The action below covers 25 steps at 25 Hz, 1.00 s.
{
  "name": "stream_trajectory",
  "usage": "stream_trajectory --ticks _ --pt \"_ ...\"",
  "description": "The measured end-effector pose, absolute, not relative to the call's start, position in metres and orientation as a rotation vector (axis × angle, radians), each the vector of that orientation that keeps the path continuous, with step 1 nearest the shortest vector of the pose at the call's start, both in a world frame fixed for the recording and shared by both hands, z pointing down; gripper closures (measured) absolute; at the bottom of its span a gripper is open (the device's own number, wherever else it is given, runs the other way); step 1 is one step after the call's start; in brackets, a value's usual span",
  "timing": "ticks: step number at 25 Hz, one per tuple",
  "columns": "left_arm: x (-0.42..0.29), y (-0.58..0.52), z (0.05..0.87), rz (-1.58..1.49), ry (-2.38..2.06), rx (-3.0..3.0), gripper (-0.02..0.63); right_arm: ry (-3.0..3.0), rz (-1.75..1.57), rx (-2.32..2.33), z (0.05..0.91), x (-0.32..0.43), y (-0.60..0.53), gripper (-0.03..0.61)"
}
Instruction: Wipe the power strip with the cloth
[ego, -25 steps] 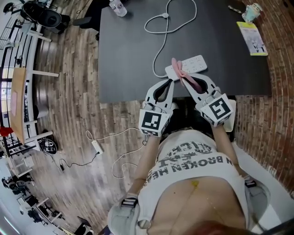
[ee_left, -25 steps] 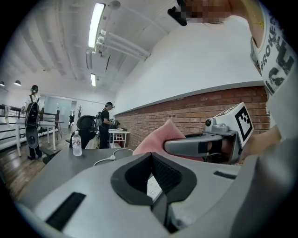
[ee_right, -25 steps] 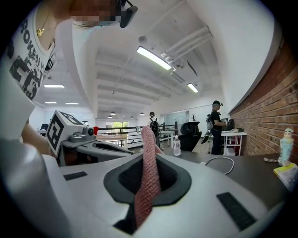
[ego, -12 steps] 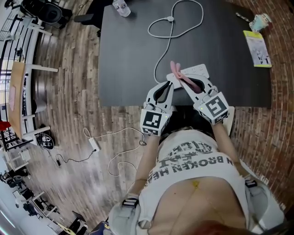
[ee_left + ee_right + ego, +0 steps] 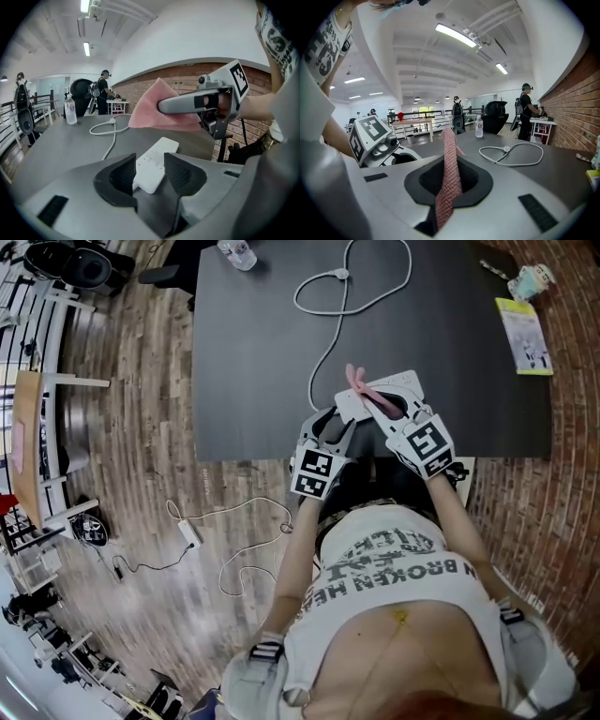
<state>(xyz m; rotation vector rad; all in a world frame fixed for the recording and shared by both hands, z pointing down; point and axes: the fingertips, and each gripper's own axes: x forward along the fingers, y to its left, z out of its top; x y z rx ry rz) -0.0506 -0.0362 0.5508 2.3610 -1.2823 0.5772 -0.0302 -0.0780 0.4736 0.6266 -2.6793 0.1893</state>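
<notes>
Left tongs (image 5: 151, 174) sunk toward table (image 5: 253, 352), just opened around power strip (image 5: 154, 161), right tongs (image 5: 450, 183) clamped on cloth (image 5: 449, 145)

Water bottle (image 5: 234, 253) on the dark table (image 5: 253, 362), far left — yellow booklet (image 5: 525, 337) far right.

— What sort of room is this?
— A large open hall. It has a white ceiling (image 5: 417, 51) with long strip lights (image 5: 459, 35), and a red brick wall (image 5: 576, 108) runs along one side.
— And underfoot?
— A floor of weathered wood planks (image 5: 141, 427). A small white adapter with a thin cable (image 5: 190, 535) lies loose on it, near the dark grey rectangular surface (image 5: 253, 352).
— Any furniture?
— A black chair (image 5: 84, 268) stands off by the far corner. Further back there is a wood-topped table on white legs (image 5: 412, 123), with a black railing (image 5: 440, 114) behind it.
</notes>
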Motion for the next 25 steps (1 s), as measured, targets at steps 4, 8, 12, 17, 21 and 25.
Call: stream_trajectory --ticks 4,8,12,17,21,25 --pt "-0.047 -0.036 0.586 0.694 -1.212 2.317 0.39 -2.626 0.221 0.558 0.498 -0.041 -0.079 0.561" --pt "-0.042 -0.036 0.621 0.809 -1.133 2.285 0.341 -2.575 0.247 0.487 0.526 -0.052 -0.082 0.561" --pt "-0.044 -0.038 0.641 0.891 -1.111 2.254 0.339 -2.525 0.249 0.413 0.552 -0.063 -0.079 0.561" --pt "-0.04 -0.037 0.654 0.979 -1.059 2.272 0.334 -2.434 0.255 0.324 0.581 -0.074 -0.072 0.561" --pt "-0.039 -0.037 0.659 0.998 -1.039 2.279 0.333 -2.374 0.232 0.285 0.6 -0.076 -0.068 0.561" --pt "-0.039 -0.037 0.66 0.989 -1.003 2.289 0.334 -2.329 0.204 0.264 0.614 -0.079 -0.066 0.561"
